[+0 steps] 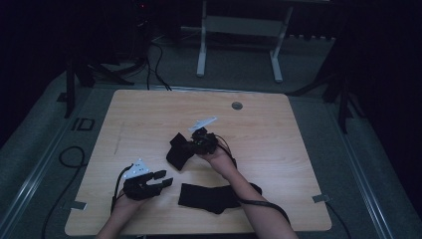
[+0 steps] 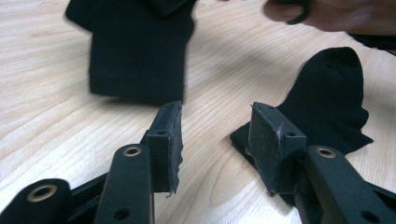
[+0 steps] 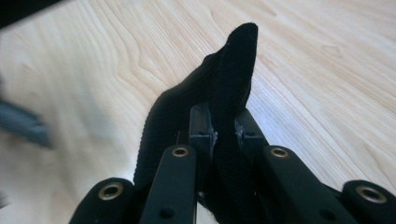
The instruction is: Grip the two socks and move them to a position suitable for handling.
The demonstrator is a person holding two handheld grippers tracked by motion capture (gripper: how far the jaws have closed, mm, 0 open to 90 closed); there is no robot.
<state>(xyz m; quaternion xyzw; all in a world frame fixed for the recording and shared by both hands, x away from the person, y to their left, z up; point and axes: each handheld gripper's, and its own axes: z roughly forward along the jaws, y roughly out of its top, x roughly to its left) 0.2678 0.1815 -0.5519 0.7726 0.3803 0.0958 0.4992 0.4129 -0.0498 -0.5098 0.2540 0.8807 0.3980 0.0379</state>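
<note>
A black sock [image 1: 176, 153] hangs over the middle of the wooden table [image 1: 149, 114], pinched by my right gripper [image 1: 191, 145]. In the right gripper view the jaws of that gripper [image 3: 224, 126] press together on the ribbed fabric of the sock [image 3: 233, 70]. A second black sock [image 1: 209, 196] lies flat near the table's front edge, under the right forearm. My left gripper [image 1: 164, 178] rests at the front left, open, with nothing between its jaws. In the left gripper view, past the open gripper [image 2: 217, 135], are the lifted sock [image 2: 135, 60] and the lying sock [image 2: 327, 102].
A round cable hole [image 1: 237, 105] sits near the table's far edge. Beyond the table stands a white frame on legs [image 1: 239, 30]. Cables [image 1: 69, 157] run over the grey floor at the left. The room around is dark.
</note>
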